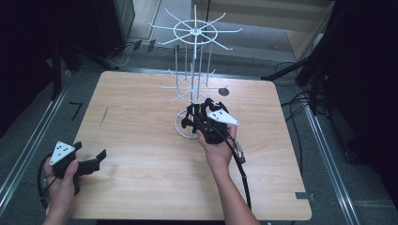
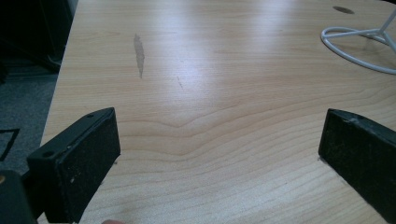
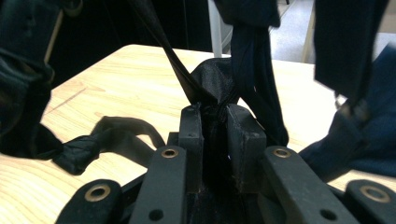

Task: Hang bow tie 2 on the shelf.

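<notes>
The right gripper (image 1: 201, 114) has its fingers (image 3: 191, 135) clamped on a black cloth (image 3: 212, 79) right at the rack (image 1: 193, 70) base, mid-worktop (image 1: 141, 140). The cloth is dark, limp, strappy, trailing away from the fingers towards the rack. The left gripper (image 1: 91, 161) sits open, well off at the near left.

A pale wooden table (image 1: 141, 140) bears a white wire rack (image 1: 192, 70) and black cloth (image 3: 107, 137).

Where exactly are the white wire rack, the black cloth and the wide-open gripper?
white wire rack (image 1: 193, 32), high view, top ring.
black cloth (image 3: 212, 77), right gripper view, bunched fabric above the closed jaws.
left gripper (image 2: 219, 154), left gripper view, midway between its fingertips.
</notes>
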A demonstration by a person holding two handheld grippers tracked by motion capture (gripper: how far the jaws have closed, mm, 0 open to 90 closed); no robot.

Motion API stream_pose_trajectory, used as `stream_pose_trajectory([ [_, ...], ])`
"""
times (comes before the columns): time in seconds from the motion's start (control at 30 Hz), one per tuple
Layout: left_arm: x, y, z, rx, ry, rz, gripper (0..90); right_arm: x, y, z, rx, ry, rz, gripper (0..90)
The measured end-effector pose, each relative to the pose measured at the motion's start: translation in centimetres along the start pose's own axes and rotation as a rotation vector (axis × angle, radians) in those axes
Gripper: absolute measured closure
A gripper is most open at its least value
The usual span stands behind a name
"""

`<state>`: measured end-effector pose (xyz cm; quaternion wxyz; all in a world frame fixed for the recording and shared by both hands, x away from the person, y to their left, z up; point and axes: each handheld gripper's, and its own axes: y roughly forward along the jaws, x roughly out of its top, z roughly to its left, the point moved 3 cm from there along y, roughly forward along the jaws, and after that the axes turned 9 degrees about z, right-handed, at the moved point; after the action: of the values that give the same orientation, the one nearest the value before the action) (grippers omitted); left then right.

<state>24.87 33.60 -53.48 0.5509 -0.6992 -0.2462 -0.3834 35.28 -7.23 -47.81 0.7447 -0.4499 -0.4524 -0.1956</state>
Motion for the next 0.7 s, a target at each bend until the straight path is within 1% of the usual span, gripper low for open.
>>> stream_pose_trajectory([
  [0.2,0.0,0.0,0.0,-0.001,-0.001,0.001,0.0,-0.2,-0.1,-0.3,0.003,0.01,-0.003,75.7],
  [0.23,0.0,0.0,0.0,-0.002,0.0,0.001,0.0,-0.3,-0.3,-0.4,0.008,0.01,-0.005,72.1],
  [0.37,0.0,0.0,0.0,-0.001,0.0,0.003,0.0,-0.6,-0.7,-0.9,0.014,0.017,-0.009,64.2],
  [0.43,0.0,0.0,0.0,0.0,-0.001,0.002,0.0,-0.7,-1.0,-1.1,0.024,0.022,-0.022,59.9],
  [0.5,0.0,0.0,0.0,0.0,0.0,0.002,0.0,-0.7,-1.4,-1.2,0.03,0.017,-0.03,55.0],
  [0.53,0.0,0.0,0.0,0.0,0.0,0.002,0.0,-0.7,-1.4,-1.2,0.03,0.017,-0.03,55.0],
  [0.57,0.0,0.0,0.0,-0.001,0.0,0.003,0.0,-0.8,-1.9,-1.3,0.031,0.0,-0.042,50.4],
  [0.7,0.0,0.0,0.0,0.0,0.001,0.003,0.0,-1.1,-2.7,-1.2,0.036,-0.027,-0.055,42.6],
])
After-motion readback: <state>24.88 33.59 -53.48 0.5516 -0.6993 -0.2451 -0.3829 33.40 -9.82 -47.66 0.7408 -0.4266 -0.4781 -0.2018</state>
